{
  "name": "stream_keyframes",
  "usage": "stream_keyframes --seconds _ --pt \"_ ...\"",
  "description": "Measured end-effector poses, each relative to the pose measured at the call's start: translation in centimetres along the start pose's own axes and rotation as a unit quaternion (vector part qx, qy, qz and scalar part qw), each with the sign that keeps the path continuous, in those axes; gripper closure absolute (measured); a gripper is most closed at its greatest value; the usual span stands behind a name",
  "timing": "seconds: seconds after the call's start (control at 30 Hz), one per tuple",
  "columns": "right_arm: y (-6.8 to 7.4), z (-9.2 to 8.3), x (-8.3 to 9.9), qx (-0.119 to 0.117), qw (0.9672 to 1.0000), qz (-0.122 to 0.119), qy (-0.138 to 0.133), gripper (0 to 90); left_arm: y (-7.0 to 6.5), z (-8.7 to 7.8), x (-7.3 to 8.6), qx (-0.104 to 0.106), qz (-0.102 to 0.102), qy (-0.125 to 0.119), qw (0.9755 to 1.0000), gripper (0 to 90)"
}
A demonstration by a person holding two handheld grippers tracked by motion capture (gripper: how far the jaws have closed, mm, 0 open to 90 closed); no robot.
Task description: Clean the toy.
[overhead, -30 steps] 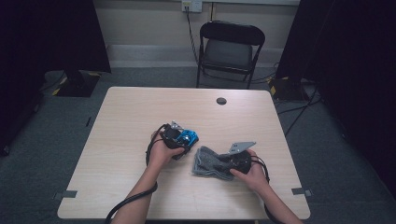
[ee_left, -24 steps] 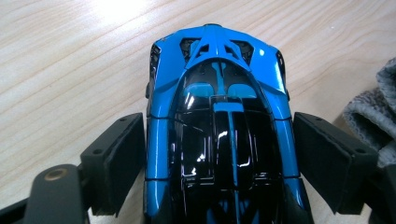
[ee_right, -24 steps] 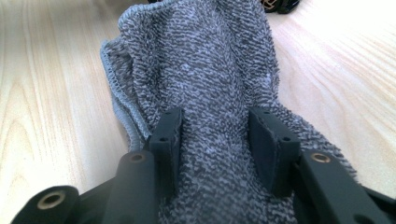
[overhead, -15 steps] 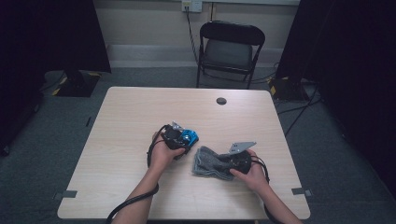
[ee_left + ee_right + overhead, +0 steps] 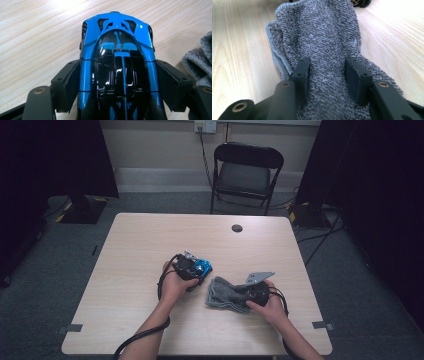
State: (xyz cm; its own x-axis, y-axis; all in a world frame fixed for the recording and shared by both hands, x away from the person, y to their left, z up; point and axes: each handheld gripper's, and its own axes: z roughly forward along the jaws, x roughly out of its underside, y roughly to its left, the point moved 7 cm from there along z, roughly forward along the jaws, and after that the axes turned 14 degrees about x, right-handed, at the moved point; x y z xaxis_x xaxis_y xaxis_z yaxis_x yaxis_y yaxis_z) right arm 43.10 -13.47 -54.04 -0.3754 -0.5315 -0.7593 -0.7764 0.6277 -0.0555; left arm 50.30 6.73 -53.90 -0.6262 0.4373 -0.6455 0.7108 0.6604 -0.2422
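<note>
Left claw (image 5: 117, 85) is pinching the glossy blue-and-black toy car (image 5: 117, 57), jaws just closing; right claw (image 5: 328, 75) is pinching the bunched grey terry cloth (image 5: 322, 37), both near the bench's (image 5: 135, 245) front edge.

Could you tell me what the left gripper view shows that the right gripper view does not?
The left gripper view shows a blue and black toy car on the table, between the left tool jaws, which have just been closing and now press its sides. The right gripper view shows the right tool pinching a bunched fold of the grey towel, with its stitched hem along one edge. Both share the light wooden tabletop and the towel; in the left gripper view it is just an edge.
</note>
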Motion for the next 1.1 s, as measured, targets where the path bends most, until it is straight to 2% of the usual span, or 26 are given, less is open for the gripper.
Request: stream_keyframes --seconds 0.2,0.33,0.6,0.8,0.87,0.97,1.1 --pt "0.0 0.0 0.0 -0.001 1.0 0.0 0.0 56.2 0.0 0.0 0.0 0.002 -0.011 -0.006 0.9999 25.7" --pt "0.0 0.0 0.0 -0.002 1.0 0.001 -0.001 56.3 0.0 0.0 0.1 0.0 -0.004 -0.007 1.0 25.6" --pt "-0.1 0.0 0.0 -0.002 1.0 0.003 -0.003 56.3 0.0 0.1 0.0 0.004 -0.005 -0.01 0.9999 25.1" --pt "-0.1 0.0 0.0 -0.003 1.0 0.003 -0.004 56.2 -0.2 0.0 -0.6 -0.001 0.009 -0.011 0.9999 22.9" --pt "-0.1 0.0 0.0 -0.004 1.0 0.003 -0.003 56.2 -0.3 -0.1 -0.9 -0.005 0.016 -0.005 0.9999 22.4" --pt "-0.1 0.0 0.0 -0.004 1.0 0.004 -0.004 56.2 -0.2 0.0 -1.0 -0.012 0.01 0.0 0.9999 22.3" --pt "-0.1 0.0 0.0 -0.004 1.0 0.003 -0.004 56.2 0.0 0.4 -0.7 -0.014 0.014 0.004 0.9998 20.6"
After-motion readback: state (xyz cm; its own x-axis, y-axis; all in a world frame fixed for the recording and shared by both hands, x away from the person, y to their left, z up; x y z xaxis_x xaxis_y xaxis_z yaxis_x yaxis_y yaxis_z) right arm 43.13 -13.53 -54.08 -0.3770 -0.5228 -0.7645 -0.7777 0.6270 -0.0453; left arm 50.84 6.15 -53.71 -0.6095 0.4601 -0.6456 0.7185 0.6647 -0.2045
